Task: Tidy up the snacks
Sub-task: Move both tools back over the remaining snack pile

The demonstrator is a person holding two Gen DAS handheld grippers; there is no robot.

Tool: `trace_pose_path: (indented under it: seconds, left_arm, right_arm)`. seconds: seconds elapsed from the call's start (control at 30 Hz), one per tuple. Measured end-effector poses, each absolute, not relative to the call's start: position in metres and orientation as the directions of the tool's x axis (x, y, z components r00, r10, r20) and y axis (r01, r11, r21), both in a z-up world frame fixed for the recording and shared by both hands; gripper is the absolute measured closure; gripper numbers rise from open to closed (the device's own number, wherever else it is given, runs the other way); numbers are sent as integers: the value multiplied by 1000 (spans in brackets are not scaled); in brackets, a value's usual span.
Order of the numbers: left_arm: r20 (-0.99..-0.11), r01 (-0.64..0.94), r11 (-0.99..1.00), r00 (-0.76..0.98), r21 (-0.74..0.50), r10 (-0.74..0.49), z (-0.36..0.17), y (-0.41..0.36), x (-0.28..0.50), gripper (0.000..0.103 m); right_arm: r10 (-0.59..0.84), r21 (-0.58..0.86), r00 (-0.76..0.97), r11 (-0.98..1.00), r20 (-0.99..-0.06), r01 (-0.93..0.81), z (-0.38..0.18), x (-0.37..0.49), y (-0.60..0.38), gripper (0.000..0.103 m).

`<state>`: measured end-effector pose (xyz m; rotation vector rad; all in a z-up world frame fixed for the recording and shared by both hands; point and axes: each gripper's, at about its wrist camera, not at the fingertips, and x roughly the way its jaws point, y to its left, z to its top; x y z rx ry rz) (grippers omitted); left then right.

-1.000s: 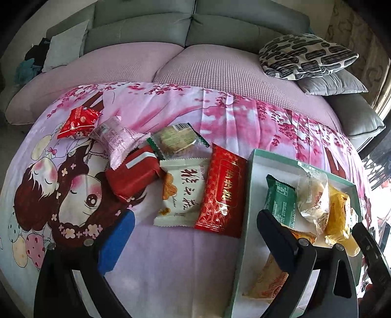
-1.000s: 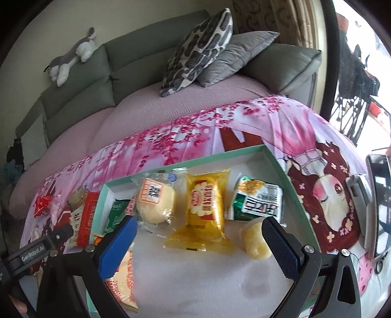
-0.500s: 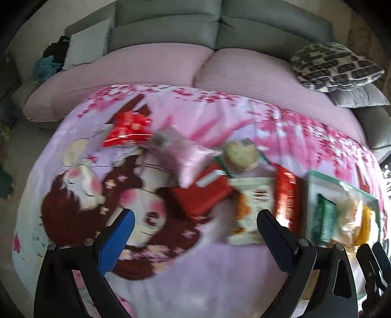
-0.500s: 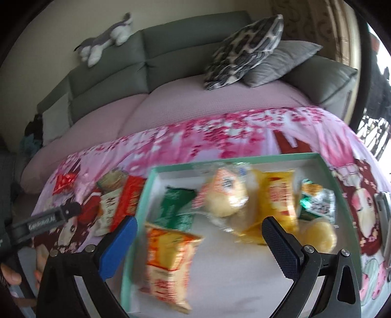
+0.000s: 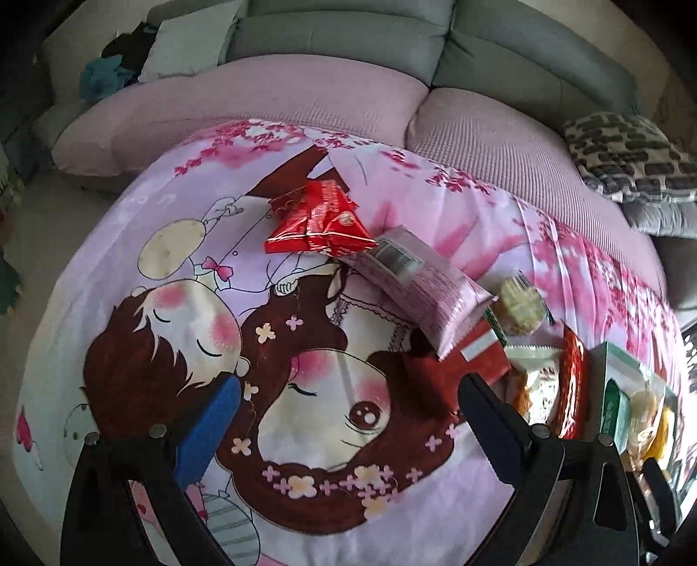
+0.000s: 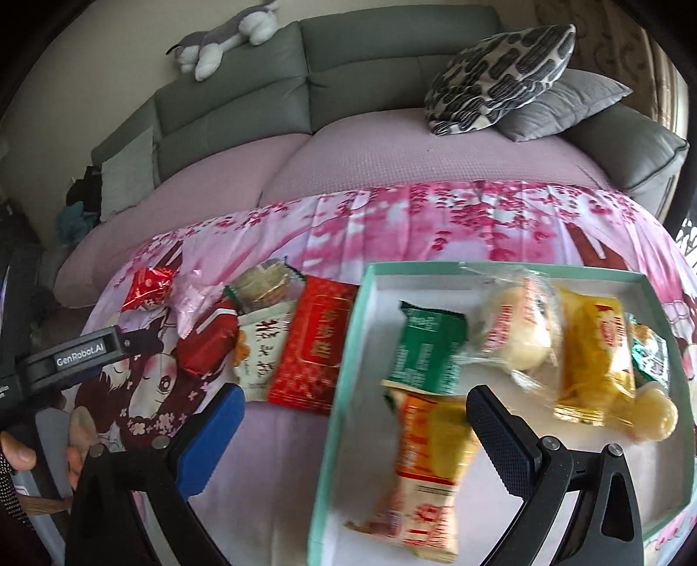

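Note:
Loose snack packets lie on the pink cartoon cloth: a red crinkled packet (image 5: pixel 316 222), a pink packet (image 5: pixel 418 283), a round biscuit pack (image 5: pixel 520 300), a dark red pack (image 6: pixel 207 344), a white pack (image 6: pixel 261 344) and a flat red packet (image 6: pixel 313 344). A mint-green tray (image 6: pixel 348 361) on the right holds a green packet (image 6: pixel 429 344), an orange-yellow packet (image 6: pixel 431 457), a yellow one (image 6: pixel 594 348) and clear-wrapped buns (image 6: pixel 518 331). My left gripper (image 5: pixel 348 392) is open above the cloth, left of the packets. My right gripper (image 6: pixel 355 407) is open over the tray's left rim.
A grey sofa with a pink cover (image 6: pixel 370 148) runs behind the cloth, carrying a patterned cushion (image 6: pixel 496 78), a grey cushion (image 6: pixel 562 104) and a plush toy (image 6: pixel 226 39). A person's hand (image 6: pixel 17 453) holds the left gripper's body (image 6: pixel 78 357).
Both views have swung left. My left gripper moved from beside the tray to over the cartoon faces; my right gripper shifted from the tray's middle to its left rim. Both stayed open.

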<state>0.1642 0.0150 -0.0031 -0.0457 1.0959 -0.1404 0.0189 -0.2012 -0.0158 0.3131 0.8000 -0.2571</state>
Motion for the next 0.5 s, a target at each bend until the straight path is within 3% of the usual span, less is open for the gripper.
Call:
trace_pose_path:
  seconds: [0.5]
  left_arm:
    - [-902, 74, 980, 383, -184, -199, -23, 30, 183, 3]
  right_arm:
    - [-55, 132, 639, 961, -767, 242, -25, 73, -160, 13]
